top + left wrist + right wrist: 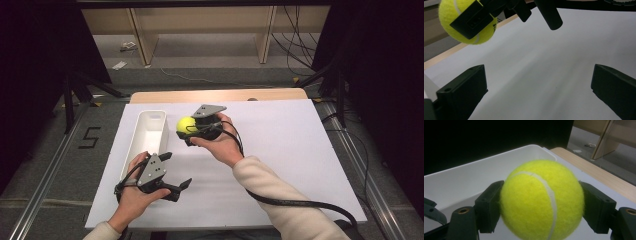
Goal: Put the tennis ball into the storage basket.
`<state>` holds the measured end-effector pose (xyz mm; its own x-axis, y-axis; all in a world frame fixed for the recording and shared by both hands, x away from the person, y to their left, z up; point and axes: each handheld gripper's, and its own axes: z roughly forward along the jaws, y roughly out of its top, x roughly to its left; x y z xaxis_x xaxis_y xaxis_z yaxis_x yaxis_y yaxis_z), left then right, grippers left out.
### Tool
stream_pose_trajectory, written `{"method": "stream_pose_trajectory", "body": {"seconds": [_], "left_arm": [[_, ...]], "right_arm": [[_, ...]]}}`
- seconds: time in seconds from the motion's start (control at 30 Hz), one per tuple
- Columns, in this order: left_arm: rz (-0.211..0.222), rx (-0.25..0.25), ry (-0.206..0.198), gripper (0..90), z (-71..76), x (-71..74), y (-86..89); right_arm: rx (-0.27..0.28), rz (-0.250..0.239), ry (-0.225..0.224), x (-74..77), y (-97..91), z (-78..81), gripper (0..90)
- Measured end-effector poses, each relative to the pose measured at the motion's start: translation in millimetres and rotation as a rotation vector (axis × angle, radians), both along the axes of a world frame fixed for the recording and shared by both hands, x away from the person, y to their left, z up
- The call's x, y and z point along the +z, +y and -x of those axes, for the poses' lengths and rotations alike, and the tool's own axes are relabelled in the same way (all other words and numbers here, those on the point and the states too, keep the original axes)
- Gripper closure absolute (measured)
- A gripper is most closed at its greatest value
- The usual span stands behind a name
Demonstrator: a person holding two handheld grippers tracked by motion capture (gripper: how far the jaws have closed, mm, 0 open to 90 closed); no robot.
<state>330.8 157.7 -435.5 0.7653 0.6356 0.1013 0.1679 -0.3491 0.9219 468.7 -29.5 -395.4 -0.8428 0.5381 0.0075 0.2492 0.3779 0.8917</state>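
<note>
A yellow tennis ball (184, 125) is clamped in my right gripper (188, 128), held in the air just right of the long white bin (150, 134). In the right gripper view the ball (541, 200) sits between both black pads, with the bin's (469, 175) open inside right behind it. My left gripper (176, 171) rests low near the table's front left, jaws wide apart and nothing between them. The left gripper view looks across the white sheet (544, 70) and catches the ball (466, 22) in the other gripper up at the top left.
A white sheet (280, 150) covers the wooden table (220, 95). The bin stands lengthwise along the sheet's left side. A black cable (300, 204) trails from my right gripper over the front edge. Dark stands and floor cables surround the table.
</note>
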Motion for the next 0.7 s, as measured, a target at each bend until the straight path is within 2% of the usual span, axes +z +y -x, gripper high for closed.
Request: {"method": "stream_pose_trajectory", "body": {"seconds": [0.3,0.7], "left_arm": [[0.0,-0.004,0.001,0.0,0.3,0.0,0.0],[-0.002,-0.008,0.0,0.0,0.4,0.0,-0.6]], "right_arm": [[0.019,0.0,0.011,3.5,15.7,-3.4,26.5],[0.053,0.002,0.003,12.4,37.6,-8.2,26.5]]}}
